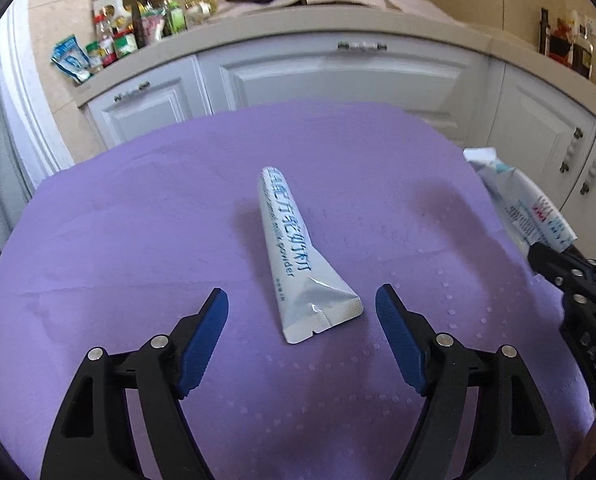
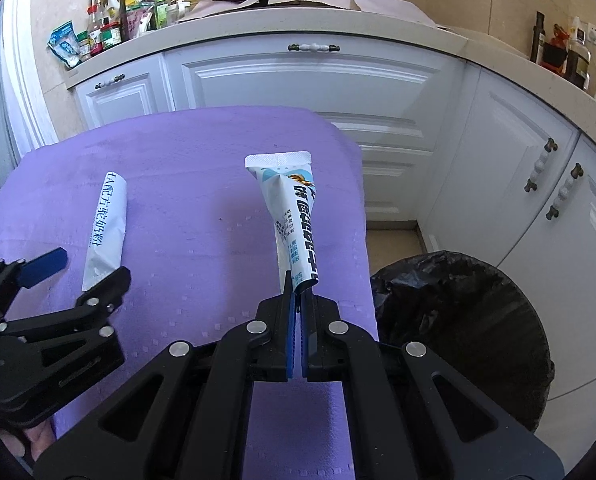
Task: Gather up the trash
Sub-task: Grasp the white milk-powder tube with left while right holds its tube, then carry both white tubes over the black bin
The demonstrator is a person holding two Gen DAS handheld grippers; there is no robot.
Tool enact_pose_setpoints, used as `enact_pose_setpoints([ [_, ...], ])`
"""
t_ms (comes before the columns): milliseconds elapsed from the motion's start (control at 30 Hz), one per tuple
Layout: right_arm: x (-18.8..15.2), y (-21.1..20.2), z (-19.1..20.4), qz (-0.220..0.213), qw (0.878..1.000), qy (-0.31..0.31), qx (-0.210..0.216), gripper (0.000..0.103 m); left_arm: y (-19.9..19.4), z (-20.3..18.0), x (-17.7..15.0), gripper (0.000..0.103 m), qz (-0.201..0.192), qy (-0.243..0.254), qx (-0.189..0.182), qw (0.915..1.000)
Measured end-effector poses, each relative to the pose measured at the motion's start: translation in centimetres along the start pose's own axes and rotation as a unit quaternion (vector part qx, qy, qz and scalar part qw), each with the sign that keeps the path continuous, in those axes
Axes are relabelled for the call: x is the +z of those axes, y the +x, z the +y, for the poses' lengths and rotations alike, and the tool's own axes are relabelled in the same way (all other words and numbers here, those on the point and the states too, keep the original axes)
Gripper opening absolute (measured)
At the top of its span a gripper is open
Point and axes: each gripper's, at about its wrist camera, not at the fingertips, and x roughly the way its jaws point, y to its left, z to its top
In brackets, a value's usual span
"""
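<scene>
Two sachets: right gripper (image 2: pixel 298 292) pinches one (image 2: pixel 287 216) for the bin (image 2: pixel 458 332); left gripper (image 1: pixel 302 308) spread wide around the other (image 1: pixel 298 252), untouched.

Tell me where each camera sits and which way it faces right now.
Left wrist: on the open left gripper, angled down at a sachet lying on the purple cloth.
Right wrist: on the right gripper, shut on a second sachet; black-lined bin beside.
Shared: both sachets, both grippers, cloth, white cabinets.
</scene>
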Motion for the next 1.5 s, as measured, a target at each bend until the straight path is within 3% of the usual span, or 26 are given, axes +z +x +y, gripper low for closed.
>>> enact_pose_setpoints([
  [67,0.0,0.0,-0.1,0.001,1.0,0.001,0.002,0.002,0.4,0.0,-0.1,0.074,0.01,-0.005,-0.003,0.9999],
  [200,-0.1,0.0,-0.2,0.001,1.0,0.001,0.003,0.002,0.7,0.7,-0.2,0.05,0.02,-0.023,-0.016,0.9994],
  [267,-0.1,0.0,-0.2,0.0,1.0,0.001,0.002,0.002,0.5,1.0,-0.3,0.043,0.017,-0.03,-0.021,0.9992],
  [1000,-1.3,-4.5,0.6,-0.037,0.999,0.001,-0.01,0.002,-5.9,3.0,-1.9,0.042,-0.074,-0.03,-0.005,0.9968],
  [1500,-3.0,-9.3,-2.6,-0.074,0.995,0.029,-0.058,0.002,-10.3,0.3,-2.8,0.042,-0.126,-0.004,-0.047,0.991],
])
